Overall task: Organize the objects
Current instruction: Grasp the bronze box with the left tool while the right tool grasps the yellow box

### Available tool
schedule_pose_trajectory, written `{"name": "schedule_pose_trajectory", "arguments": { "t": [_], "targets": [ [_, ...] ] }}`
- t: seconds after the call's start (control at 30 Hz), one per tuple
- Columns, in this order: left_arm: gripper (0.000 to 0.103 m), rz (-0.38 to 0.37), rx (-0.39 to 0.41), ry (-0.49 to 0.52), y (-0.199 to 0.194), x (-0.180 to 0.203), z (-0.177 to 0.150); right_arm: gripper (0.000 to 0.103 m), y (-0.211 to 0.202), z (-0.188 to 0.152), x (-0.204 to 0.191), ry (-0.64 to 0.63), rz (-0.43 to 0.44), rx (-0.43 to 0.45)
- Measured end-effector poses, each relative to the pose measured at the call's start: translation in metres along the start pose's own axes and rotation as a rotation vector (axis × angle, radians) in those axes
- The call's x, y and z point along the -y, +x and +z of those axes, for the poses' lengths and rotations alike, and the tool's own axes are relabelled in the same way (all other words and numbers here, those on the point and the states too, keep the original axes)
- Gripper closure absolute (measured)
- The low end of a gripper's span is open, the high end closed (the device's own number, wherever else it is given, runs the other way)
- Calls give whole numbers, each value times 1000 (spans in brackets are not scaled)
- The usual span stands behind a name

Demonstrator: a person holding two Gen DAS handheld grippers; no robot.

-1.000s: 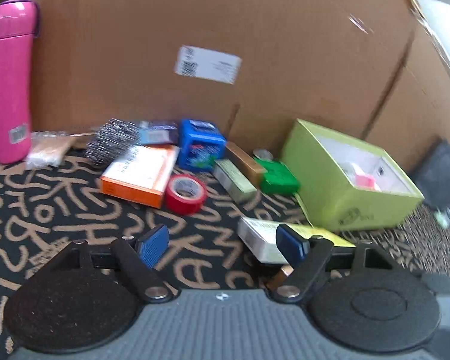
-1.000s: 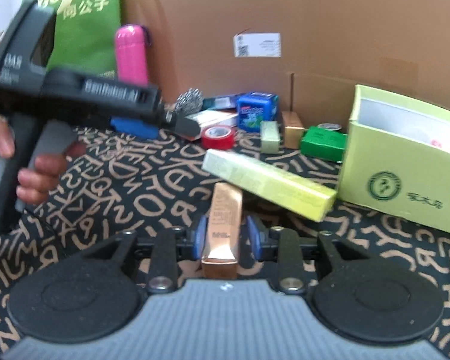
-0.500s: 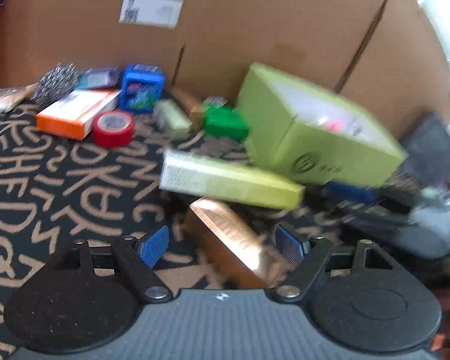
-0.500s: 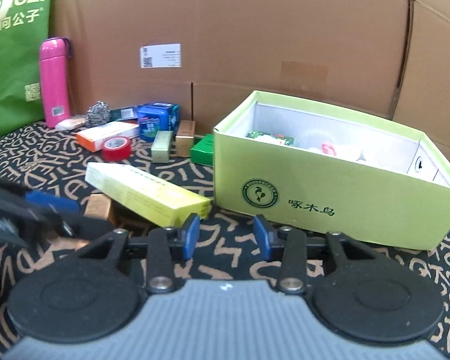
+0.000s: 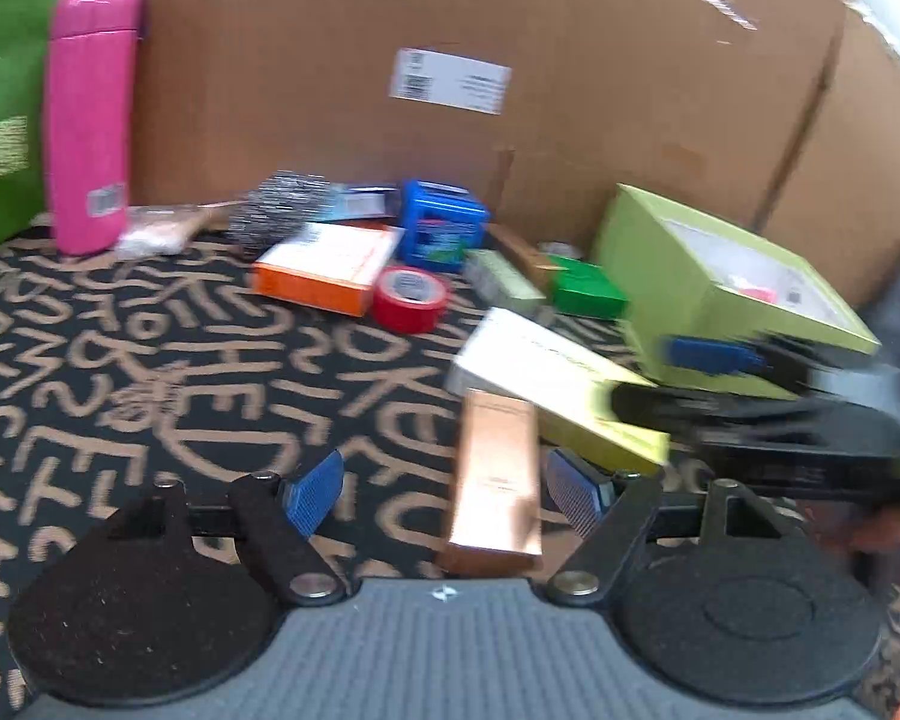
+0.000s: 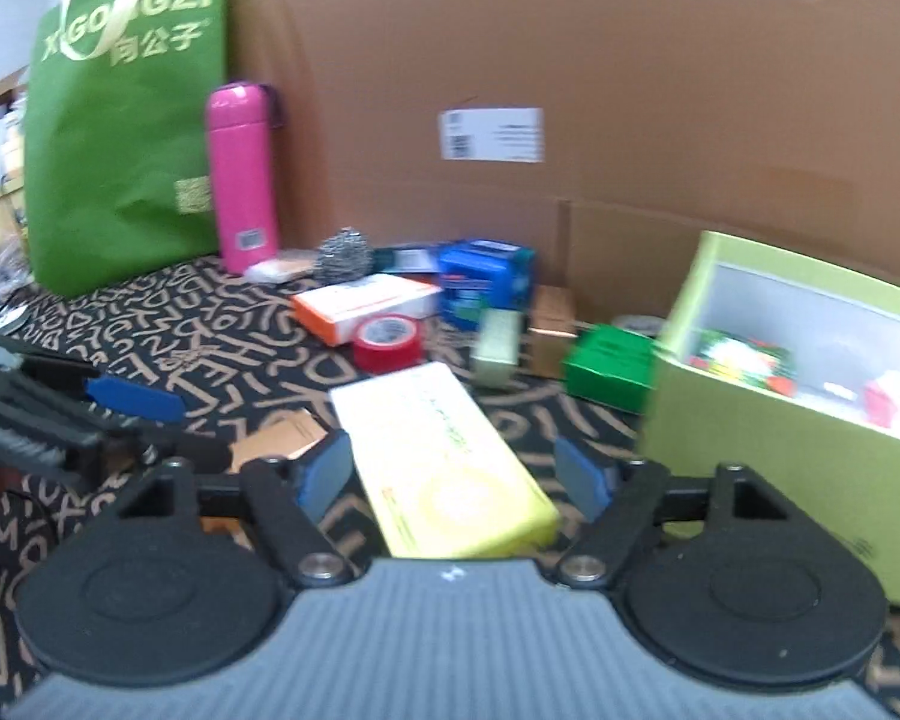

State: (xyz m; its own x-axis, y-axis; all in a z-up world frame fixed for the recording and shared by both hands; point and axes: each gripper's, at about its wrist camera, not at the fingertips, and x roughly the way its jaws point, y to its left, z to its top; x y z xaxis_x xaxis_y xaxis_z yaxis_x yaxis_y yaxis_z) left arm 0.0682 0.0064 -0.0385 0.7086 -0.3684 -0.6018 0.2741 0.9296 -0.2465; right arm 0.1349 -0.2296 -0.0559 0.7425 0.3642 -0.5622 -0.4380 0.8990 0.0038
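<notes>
Both grippers open over loose boxes; sorting barely begun.

Nearest you, left gripper (image 5: 444, 489) fingers stand wide, copper box (image 5: 495, 480) between them, ungripped; it lies on the patterned bench (image 5: 120, 396). Right gripper (image 6: 453, 474) fingers have just been opening, now wide around the yellow box (image 6: 444, 456), pads clear. Beyond: red tape (image 6: 387, 341), orange box (image 6: 366, 305), blue box (image 6: 486, 279) still loose. Green bin (image 6: 744, 468) holds few items. Most remains.

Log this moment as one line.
left gripper: open, around copper box | right gripper: just opened, around yellow box | neither gripped
</notes>
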Motion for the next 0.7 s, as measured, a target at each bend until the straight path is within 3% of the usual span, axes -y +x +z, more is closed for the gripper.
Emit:
{"name": "schedule_pose_trajectory", "arguments": {
  "t": [0.07,0.13,0.23,0.3,0.33,0.37,0.47,0.57,0.7],
  "targets": [
    [26,-41,-8,41,0,8,-1,24,17,-1,-1,-34,-7,-43],
    [26,-6,0,94,4,17,-4,25,23,-7,1,-14,-18,-78],
    [26,-12,-13,122,11,21,-6,31,7,-18,0,13,-101,-104],
    [37,-31,-33,114,16,21,-5,32,-10,-25,-1,66,-160,-143],
    [55,-39,-47,118,20,22,-5,32,-19,-29,-2,95,-159,-156],
    [65,-40,-65,125,23,23,-4,31,-26,-33,-2,106,-139,-160],
    [65,-28,-71,157,30,29,-4,28,-41,-41,-9,83,-100,-152],
    [49,-2,-66,186,33,35,-4,26,-39,-39,-13,13,-134,-138],
    [56,42,-55,221,36,38,-7,27,-30,-33,-16,-17,-111,-129]
  ]
}}
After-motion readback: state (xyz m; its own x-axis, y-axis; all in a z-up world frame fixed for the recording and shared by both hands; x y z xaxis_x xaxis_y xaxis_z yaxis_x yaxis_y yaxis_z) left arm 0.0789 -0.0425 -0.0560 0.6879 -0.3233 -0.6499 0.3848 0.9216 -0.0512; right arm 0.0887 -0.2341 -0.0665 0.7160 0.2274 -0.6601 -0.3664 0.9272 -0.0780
